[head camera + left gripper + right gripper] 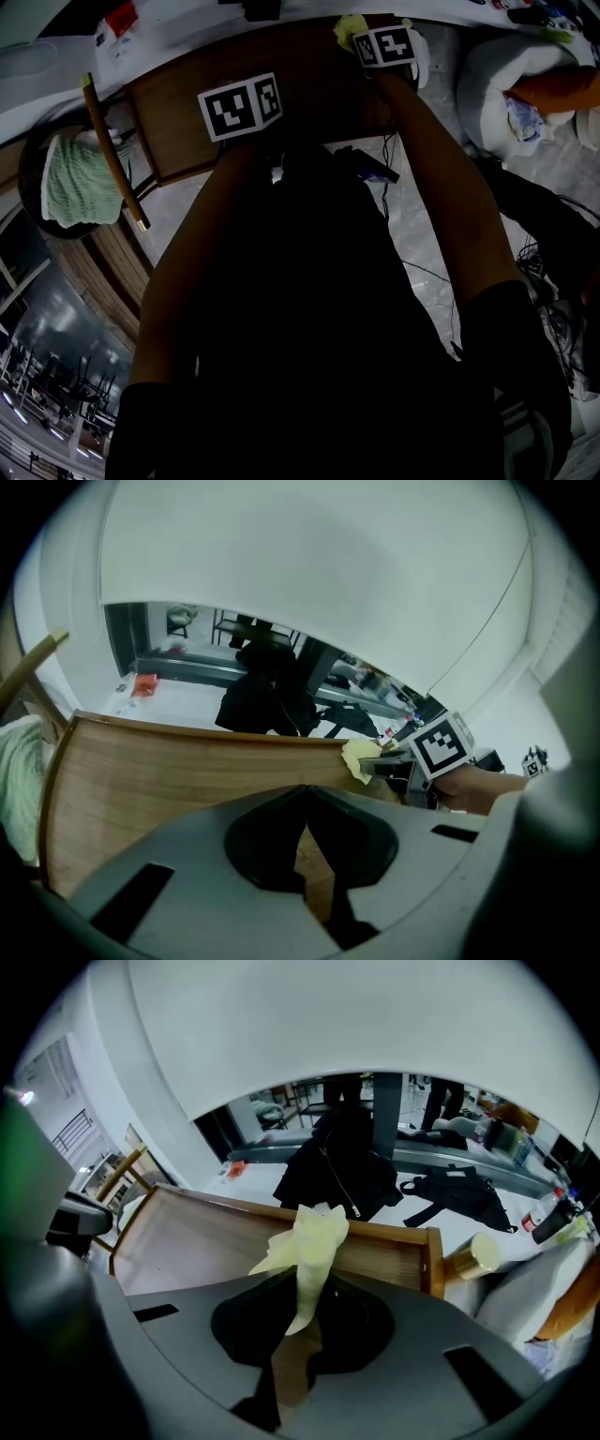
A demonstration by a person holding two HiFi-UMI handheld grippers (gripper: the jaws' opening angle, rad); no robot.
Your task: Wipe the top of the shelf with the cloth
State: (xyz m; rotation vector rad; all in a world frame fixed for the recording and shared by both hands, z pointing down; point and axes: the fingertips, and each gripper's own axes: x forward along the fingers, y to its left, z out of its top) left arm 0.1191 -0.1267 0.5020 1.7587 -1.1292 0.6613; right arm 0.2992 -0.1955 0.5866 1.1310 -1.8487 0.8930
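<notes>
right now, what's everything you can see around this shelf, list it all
shelf: one, brown wood, under both tongs
cloth: one, pale yellow, pinched in the right tongs at the shelf's right end
towel: one, green, in the basket
basket: one, dark and round, left of the shelf
jacket: one, black, lying beyond the shelf
bag: one, black, right of the jacket
cushion: one, white, right of the shelf
left tongs: one, grey, shut and empty, over the shelf top
right tongs: one, grey, shut on the cloth
</notes>
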